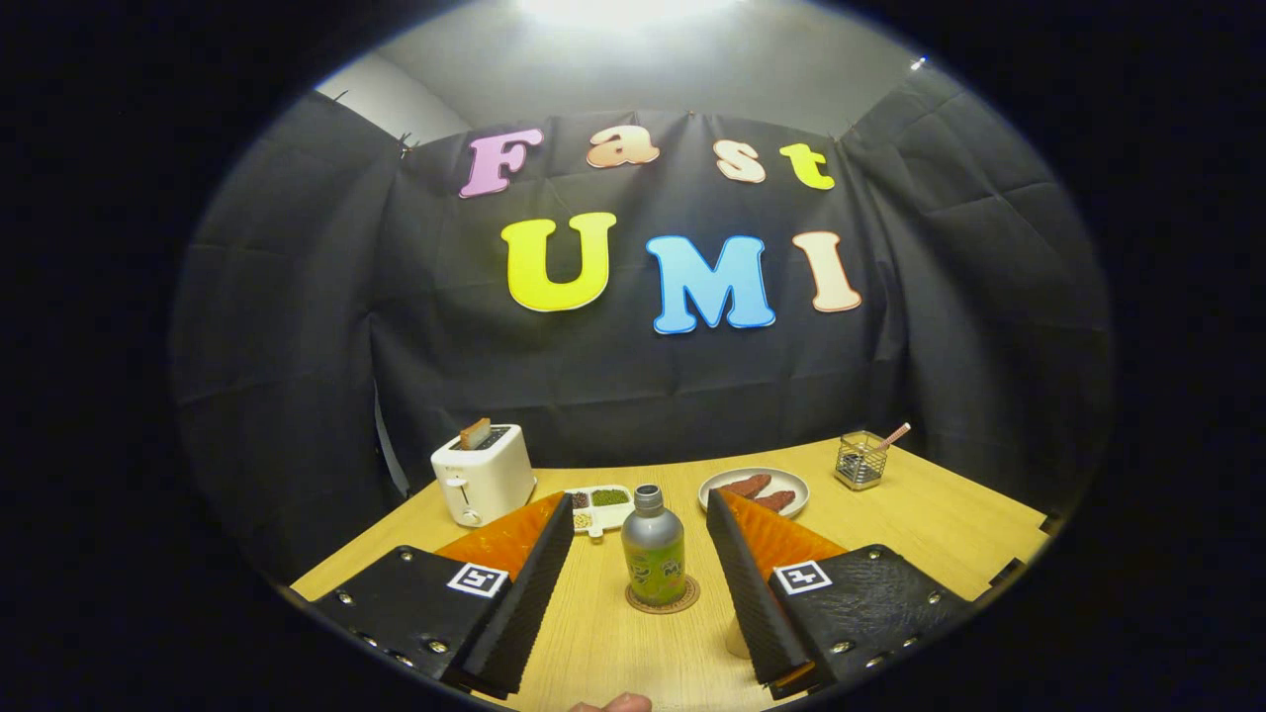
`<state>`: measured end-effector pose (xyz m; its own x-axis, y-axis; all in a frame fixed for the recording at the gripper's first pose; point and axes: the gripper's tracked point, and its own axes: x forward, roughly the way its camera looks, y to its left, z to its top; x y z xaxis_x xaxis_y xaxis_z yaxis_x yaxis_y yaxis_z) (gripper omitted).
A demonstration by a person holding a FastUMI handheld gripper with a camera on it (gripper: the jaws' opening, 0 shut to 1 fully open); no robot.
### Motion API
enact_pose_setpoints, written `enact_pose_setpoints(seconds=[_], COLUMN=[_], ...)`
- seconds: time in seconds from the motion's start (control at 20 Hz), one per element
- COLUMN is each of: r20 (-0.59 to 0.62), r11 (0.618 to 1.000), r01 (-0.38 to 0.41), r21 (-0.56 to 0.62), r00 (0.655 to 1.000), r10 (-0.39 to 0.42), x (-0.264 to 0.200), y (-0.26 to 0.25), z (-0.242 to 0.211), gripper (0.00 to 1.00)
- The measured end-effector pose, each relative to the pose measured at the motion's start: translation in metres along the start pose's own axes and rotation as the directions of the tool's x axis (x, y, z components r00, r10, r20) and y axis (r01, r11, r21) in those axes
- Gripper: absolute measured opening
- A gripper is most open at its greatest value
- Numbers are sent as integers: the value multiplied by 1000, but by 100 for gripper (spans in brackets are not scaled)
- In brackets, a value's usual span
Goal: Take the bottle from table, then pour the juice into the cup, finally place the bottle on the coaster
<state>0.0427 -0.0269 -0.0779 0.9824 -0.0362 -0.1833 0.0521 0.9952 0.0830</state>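
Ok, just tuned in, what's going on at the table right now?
A person is holding the tool open over the table. The bottle stands upright on the coaster, between the two fingers and touched by neither. A cup peeks out beside the right finger. Beyond sit a toaster, a small tray, a plate and a wire holder.

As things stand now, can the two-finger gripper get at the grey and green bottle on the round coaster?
Probably yes. The gripper is open, and the grey and green bottle stands upright on the round coaster between its fingers, with bare wooden table on both sides and nothing in the way.
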Motion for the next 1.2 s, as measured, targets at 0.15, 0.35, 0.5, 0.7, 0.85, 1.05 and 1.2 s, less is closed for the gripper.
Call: enact_pose_setpoints(seconds=[0.15, 0.35, 0.5, 0.7, 0.85, 1.05, 1.2], r20=[19, 52, 67, 92, 109, 105, 108], r11=[999, 998, 997, 998, 999, 999, 999], r01=[-25, -39, -43, -29, -21, -13, -10], r21=[-36, -44, -62, -59, -40, -45, -39], r00=[999, 998, 997, 995, 994, 994, 994], r10=[26, 42, 47, 35, 25, 18, 15], x=[-17, -32, -37, -43, -44, -46, -45], y=[7, 14, 18, 14, 12, 10, 10], z=[11, 26, 34, 46, 52, 52, 53], gripper=[83, 83, 83, 83, 83, 83, 83])
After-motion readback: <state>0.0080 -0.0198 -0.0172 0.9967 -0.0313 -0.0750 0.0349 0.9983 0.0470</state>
